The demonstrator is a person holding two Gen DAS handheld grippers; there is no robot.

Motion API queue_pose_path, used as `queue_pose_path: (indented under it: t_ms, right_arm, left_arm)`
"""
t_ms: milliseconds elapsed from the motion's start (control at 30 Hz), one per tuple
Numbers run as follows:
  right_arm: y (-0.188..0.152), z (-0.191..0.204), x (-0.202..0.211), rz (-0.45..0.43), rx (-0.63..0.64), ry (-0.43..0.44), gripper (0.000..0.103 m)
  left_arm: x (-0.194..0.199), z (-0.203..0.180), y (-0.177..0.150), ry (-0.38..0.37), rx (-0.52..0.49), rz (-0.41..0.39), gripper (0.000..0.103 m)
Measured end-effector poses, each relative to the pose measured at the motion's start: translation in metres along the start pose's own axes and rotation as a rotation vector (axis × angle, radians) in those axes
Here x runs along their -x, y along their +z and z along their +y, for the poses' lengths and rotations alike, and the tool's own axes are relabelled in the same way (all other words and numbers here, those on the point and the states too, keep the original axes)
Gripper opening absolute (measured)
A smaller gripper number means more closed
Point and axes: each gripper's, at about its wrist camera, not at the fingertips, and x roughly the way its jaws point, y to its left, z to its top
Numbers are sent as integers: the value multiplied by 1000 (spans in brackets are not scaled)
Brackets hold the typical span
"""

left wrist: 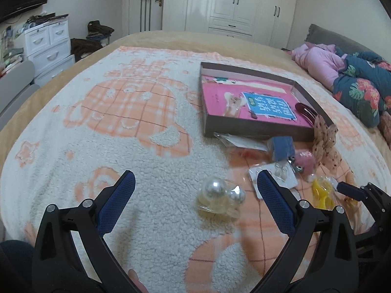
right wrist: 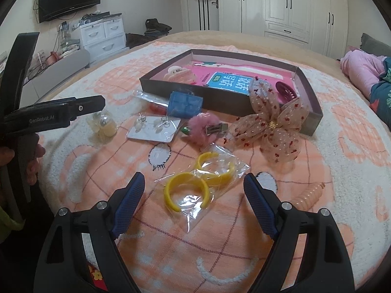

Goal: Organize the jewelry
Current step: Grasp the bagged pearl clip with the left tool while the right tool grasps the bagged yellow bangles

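- A bed [right wrist: 256, 46] carries everything, spread with a fleecy white-and-orange blanket [right wrist: 73, 92].
- Yellow cuffs [right wrist: 188, 188] in a clear bag lie between the right hand-held gripper's [right wrist: 194, 185] open fingers.
- A pearl bag [left wrist: 221, 196] lies between the left hand-held gripper's [left wrist: 195, 183] fingers.
- Ahead of the right hand-held gripper: an earring card [right wrist: 154, 128], a pink pom-pom clip [right wrist: 205, 128], a blue pouch [right wrist: 185, 104].
- A dotted mesh bow [right wrist: 271, 124] lies ahead to its right, leaning against a shallow box [right wrist: 220, 100].
- A coiled peach tie [right wrist: 309, 195] lies just right of its right finger.
- Bundled clothes [left wrist: 342, 78] sit at the far right.
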Motion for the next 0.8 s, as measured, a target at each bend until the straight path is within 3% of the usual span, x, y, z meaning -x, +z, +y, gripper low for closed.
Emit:
queue_pose_path:
  t_ms: [267, 567, 700, 800]
  right_arm:
    - [-1, 1, -17, 20, -13, -28, 80]
    - [-2, 4, -24, -1, 17, -62, 71]
    - [-2, 5, -24, -8, 33, -68, 68]
    - [-2, 4, -22, -14, 35, -70, 65]
  left_arm:
    - [-15, 2, -8, -45, 18, 74, 89]
    - [-27, -7, -12, -102, -1, 123, 65]
    - [-29, -13, -13, -100, -23, 131, 39]
    - [-30, -14, -13, -99, -31, 132, 38]
